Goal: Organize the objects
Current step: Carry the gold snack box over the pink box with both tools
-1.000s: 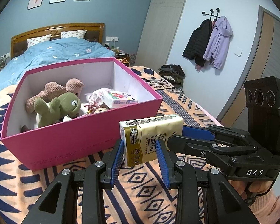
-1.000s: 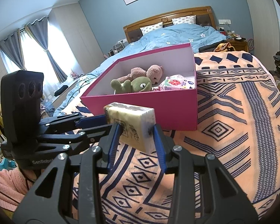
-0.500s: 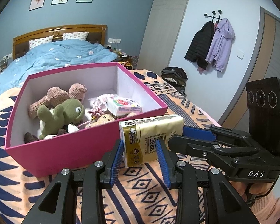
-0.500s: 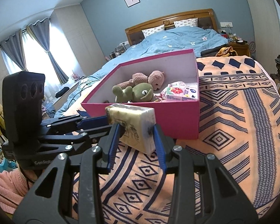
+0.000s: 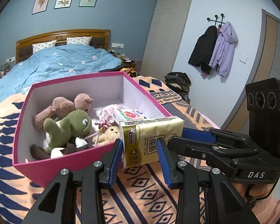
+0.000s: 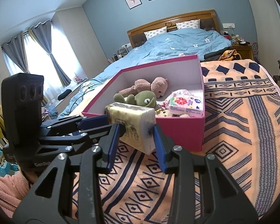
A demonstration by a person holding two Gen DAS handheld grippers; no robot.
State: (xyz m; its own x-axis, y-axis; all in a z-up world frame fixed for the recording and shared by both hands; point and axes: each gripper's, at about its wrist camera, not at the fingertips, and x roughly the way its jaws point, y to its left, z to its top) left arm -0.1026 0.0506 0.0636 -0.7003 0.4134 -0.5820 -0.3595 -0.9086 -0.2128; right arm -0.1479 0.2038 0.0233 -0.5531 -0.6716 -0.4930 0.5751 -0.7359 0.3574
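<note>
A yellow tissue pack [image 5: 149,140] is held in the air by both grippers, one at each end. My left gripper [image 5: 141,160] is shut on its left end; my right gripper [image 6: 137,145] is shut on the other end of the tissue pack [image 6: 134,123]. It hangs just above the near rim of an open pink box [image 5: 69,165] on the patterned blanket. The pink box [image 6: 179,130] holds a green frog plush [image 5: 69,127], a pink knitted plush [image 5: 65,106], a floral tissue packet [image 6: 186,102] and small toys.
An orange and navy patterned blanket [image 6: 242,130] covers the bed end. A blue duvet [image 5: 56,63] and a wooden headboard lie behind the box. Coats [image 5: 214,50] hang on the right wall. Curtained windows [image 6: 39,59] are at the left.
Both grippers have lifted the tissue pack and carried it toward the box. The box now sits lower in view and more of its inside shows.
</note>
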